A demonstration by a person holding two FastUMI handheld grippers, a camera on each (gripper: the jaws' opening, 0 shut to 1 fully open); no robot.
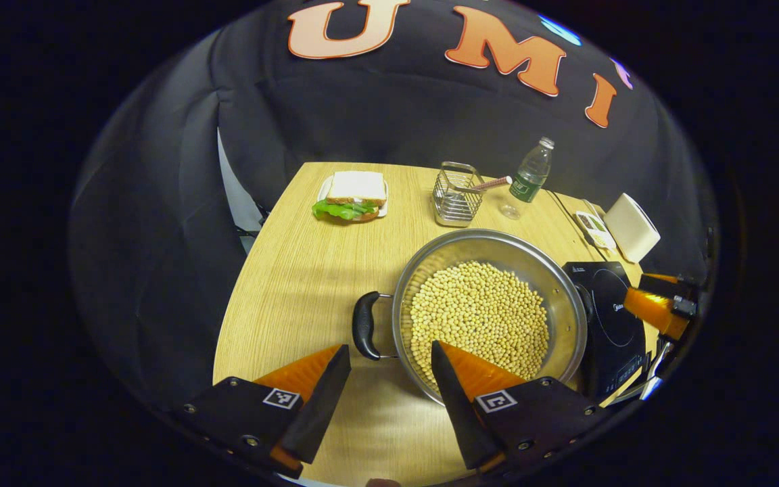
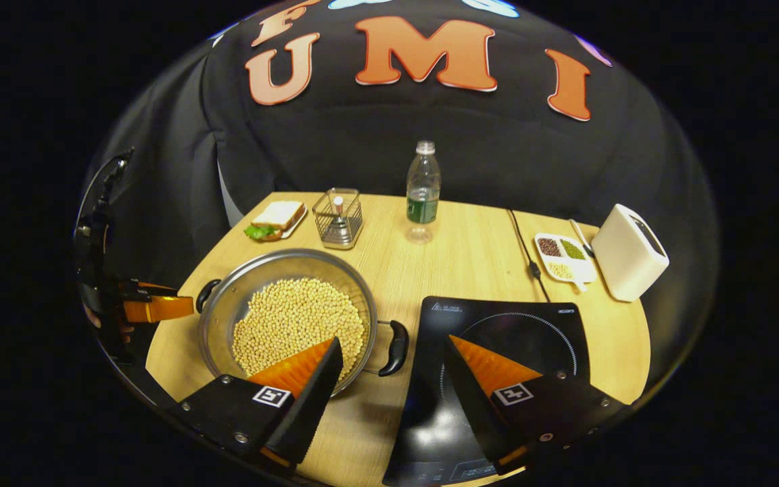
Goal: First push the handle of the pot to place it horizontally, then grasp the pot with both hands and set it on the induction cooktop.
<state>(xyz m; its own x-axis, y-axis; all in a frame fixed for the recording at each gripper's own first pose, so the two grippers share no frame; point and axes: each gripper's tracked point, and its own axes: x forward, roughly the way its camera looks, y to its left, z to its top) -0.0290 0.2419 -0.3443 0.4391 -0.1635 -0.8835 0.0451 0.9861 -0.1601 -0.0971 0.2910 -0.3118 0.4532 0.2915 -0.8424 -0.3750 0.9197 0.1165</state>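
Straddling the pot's point(image 2: 288, 318) handle point(image 2: 395, 347), right hand-held gripper point(image 2: 389, 368) gapes.

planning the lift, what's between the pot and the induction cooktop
Only the pot's right handle and bare table, seen in the right gripper view; the induction cooktop lies just beyond.

No legible text on any object

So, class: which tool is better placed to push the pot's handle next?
Probably right: the right tool is open, with a pot handle centred between its fingers; the left tool sits off-centre from the other handle.
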